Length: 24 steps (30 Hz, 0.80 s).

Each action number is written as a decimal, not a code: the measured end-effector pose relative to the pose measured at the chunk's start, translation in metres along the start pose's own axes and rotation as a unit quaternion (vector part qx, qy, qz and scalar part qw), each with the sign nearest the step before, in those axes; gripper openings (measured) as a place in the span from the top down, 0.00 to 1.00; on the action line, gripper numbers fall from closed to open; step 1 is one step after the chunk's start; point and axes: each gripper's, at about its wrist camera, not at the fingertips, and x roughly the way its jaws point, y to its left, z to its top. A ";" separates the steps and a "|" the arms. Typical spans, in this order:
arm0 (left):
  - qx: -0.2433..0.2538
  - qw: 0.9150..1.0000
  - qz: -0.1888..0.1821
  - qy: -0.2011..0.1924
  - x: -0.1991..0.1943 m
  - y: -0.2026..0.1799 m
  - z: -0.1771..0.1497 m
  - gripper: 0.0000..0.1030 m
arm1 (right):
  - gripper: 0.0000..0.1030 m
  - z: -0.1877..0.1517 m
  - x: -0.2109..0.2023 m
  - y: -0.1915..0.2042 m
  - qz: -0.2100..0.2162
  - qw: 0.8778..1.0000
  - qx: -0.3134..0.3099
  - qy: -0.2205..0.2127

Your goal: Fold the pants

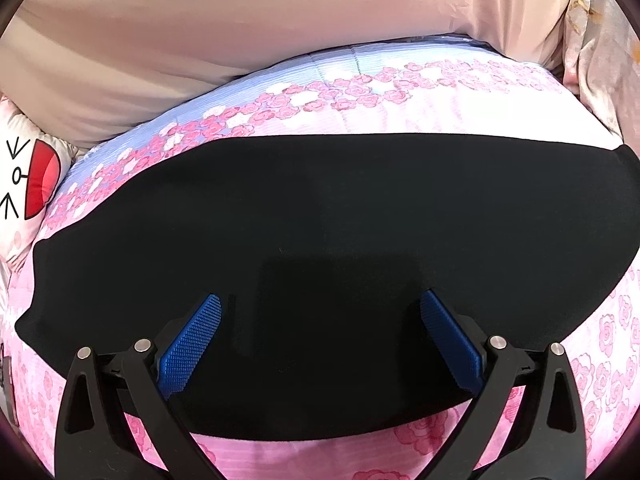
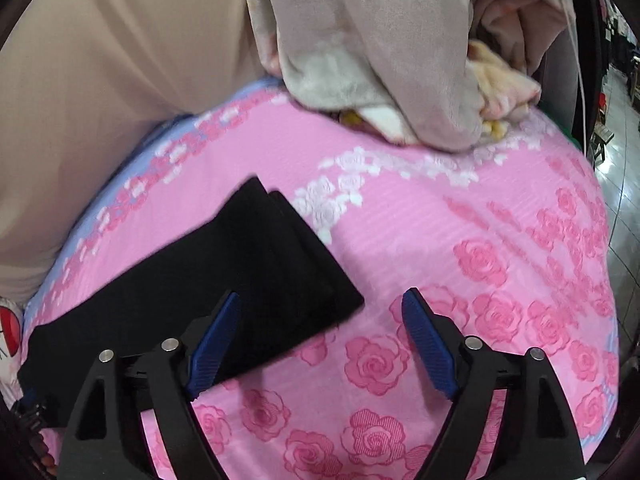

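Note:
Black pants [image 1: 320, 248] lie flat as a long band across a pink rose-print bedspread [image 1: 580, 360]. My left gripper [image 1: 320, 320] hovers over their middle, open, its blue pads [image 1: 196, 344] wide apart with only flat cloth below. In the right wrist view the leg end of the pants [image 2: 240, 280] shows layered hems pointing up and right. My right gripper [image 2: 324, 320] stands open at that end; its left pad [image 2: 216, 344] is over the black cloth, its right pad [image 2: 430, 348] over the bedspread. Nothing is pinched between either pair of pads.
A beige curtain or sheet [image 1: 200, 40] hangs behind the bed. A heap of grey and cream blankets [image 2: 380, 60] sits at the bed's far edge. A white cartoon pillow [image 1: 28, 176] lies at the left. Tiled floor [image 2: 620, 160] shows beyond the bed's right edge.

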 end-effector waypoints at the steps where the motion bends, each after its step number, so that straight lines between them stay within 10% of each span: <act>1: -0.002 1.000 -0.001 0.000 -0.001 0.001 -0.001 0.05 | 0.20 -0.003 0.000 0.001 -0.006 1.000 -0.008 -0.011; 3: -0.008 1.000 0.000 -0.003 -0.004 0.005 -0.002 0.05 | 0.33 -0.004 0.004 0.010 -0.022 0.999 -0.024 -0.012; 5: -0.018 1.000 0.000 -0.005 -0.005 0.014 -0.003 0.05 | 0.81 -0.004 0.006 0.014 0.006 1.000 -0.014 -0.003; 13: -0.061 0.998 0.016 -0.014 -0.009 0.062 -0.006 0.05 | 0.83 -0.003 -0.039 0.114 0.134 0.990 -0.035 -0.036; 24: -0.088 0.995 0.030 -0.028 -0.015 0.113 -0.013 0.05 | 0.83 -0.070 -0.056 0.369 0.307 0.922 -0.236 0.029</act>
